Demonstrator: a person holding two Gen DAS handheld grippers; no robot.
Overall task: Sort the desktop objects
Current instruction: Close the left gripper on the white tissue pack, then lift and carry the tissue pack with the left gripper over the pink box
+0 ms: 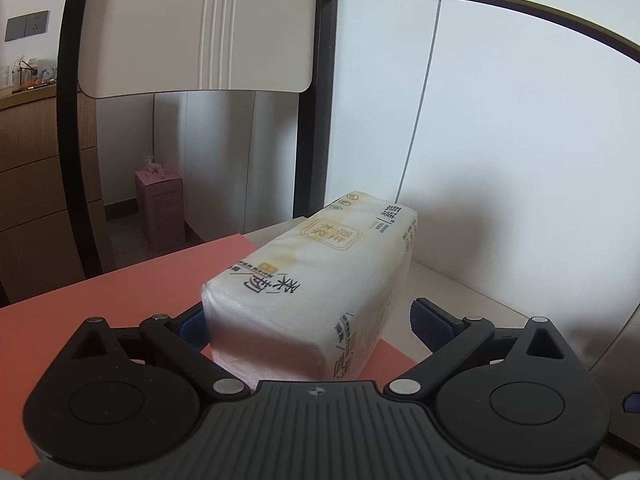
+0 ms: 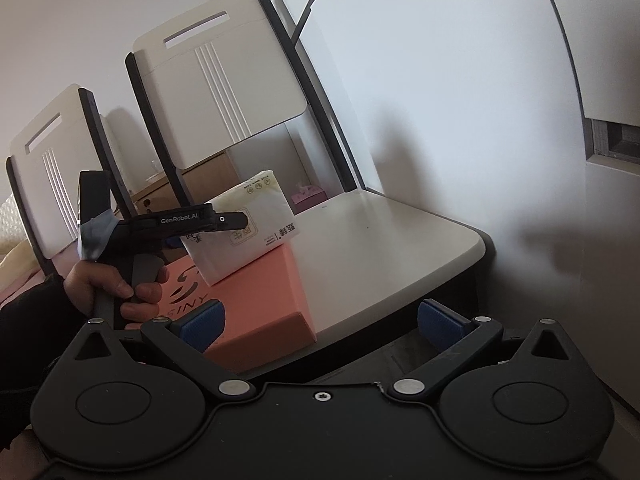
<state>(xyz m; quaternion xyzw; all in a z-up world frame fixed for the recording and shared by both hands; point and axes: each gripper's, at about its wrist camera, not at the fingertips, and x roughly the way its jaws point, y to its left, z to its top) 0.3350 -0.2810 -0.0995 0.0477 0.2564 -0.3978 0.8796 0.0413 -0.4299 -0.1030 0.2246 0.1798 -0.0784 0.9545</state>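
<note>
Our left gripper (image 1: 308,328) gapes wide around the tissue pack (image 1: 320,280), whose long axis runs away from us; our right gripper (image 2: 320,320) hangs open, farther off.

I see a white tissue pack (image 1: 316,276) with pale yellow patches and black lettering — it sits on a salmon-pink box (image 2: 256,300) with a dark logo. My gripper pads (image 2: 440,322) are blue on black linkages; the chair backs (image 2: 224,88) — cream, black-edged.
</note>
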